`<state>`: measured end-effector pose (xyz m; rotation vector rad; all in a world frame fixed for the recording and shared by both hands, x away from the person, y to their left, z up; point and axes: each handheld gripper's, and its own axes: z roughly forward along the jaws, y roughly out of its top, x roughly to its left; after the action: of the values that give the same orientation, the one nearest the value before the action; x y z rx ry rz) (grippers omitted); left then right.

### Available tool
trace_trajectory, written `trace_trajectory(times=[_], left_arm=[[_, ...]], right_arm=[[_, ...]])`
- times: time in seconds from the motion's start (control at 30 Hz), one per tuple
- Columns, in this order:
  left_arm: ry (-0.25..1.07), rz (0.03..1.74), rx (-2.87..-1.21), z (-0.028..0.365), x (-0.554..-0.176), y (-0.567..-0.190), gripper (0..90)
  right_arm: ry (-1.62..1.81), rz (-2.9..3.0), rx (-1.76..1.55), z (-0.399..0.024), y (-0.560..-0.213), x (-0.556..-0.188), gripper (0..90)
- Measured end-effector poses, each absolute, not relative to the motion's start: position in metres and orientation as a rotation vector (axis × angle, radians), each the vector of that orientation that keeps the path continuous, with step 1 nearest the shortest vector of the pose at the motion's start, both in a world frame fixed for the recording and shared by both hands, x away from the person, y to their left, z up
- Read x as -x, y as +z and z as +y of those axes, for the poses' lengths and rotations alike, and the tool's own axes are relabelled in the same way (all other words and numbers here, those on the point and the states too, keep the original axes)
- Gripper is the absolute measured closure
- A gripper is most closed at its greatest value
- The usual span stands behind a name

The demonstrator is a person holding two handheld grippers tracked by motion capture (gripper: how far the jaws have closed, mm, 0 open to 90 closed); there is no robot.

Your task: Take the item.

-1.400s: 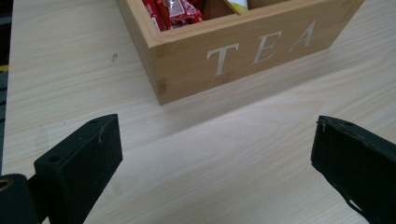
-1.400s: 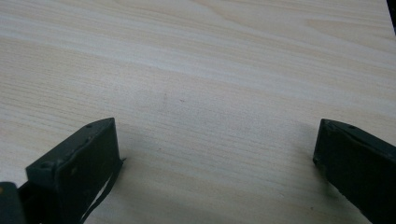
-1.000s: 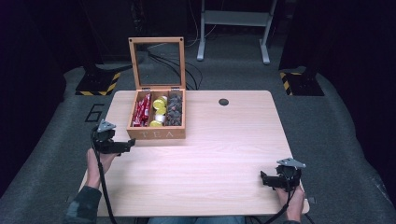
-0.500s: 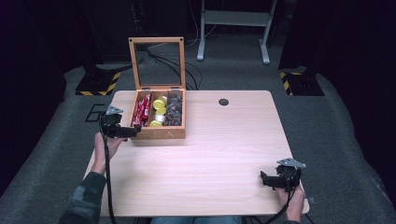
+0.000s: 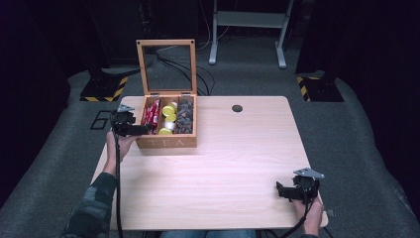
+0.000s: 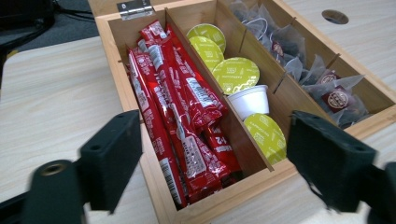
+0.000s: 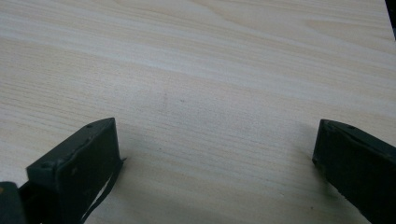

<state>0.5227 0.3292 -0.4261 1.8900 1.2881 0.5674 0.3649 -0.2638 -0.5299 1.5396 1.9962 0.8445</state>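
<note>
Two wide-open grippers, one at the tea box

Left gripper [image 6: 208, 163] is hovering empty, jaws spread, over the wooden box [image 5: 168, 143] at the table's far left. Its red sachets [image 6: 184, 116] are looking light, soft and slippery; pinching one mid-length seems best. Right gripper [image 7: 215, 154] is gaping empty above the pale table [image 5: 233, 163]; dark carpeted room beyond

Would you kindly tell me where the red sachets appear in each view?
High view: red sachets in the tea box's leftmost compartment.
Left gripper view: centre, between the open left tool's jaws.
Right gripper view: bare table.
Shared landmark: yellow-lidded capsules beside them.
</note>
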Motion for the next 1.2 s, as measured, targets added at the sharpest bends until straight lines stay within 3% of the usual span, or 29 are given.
trace_trajectory(times=[0.07, 0.23, 0.5, 0.67, 1.2], left_arm=[[0.575, 1.301, -1.895, 0.329, -0.526, -0.429, 31.1], [0.578, 1.322, -1.904, 0.328, -0.532, -0.436, 43.2], [0.536, 1.388, -1.887, 0.328, -0.544, -0.438, 49.3], [0.601, 1.401, -1.926, 0.32, -0.551, -0.443, 53.6], [0.615, 1.459, -1.947, 0.313, -0.558, -0.455, 65.2]], right_arm=[[0.846, 1.997, -1.538, -0.264, -0.53, -0.365, 0.0], [0.848, 1.989, -1.545, -0.264, -0.53, -0.365, 0.0], [0.839, 1.994, -1.536, -0.264, -0.53, -0.364, 0.1], [0.843, 1.986, -1.546, -0.263, -0.53, -0.364, 0.1], [0.848, 1.989, -1.544, -0.264, -0.53, -0.365, 0.1]])
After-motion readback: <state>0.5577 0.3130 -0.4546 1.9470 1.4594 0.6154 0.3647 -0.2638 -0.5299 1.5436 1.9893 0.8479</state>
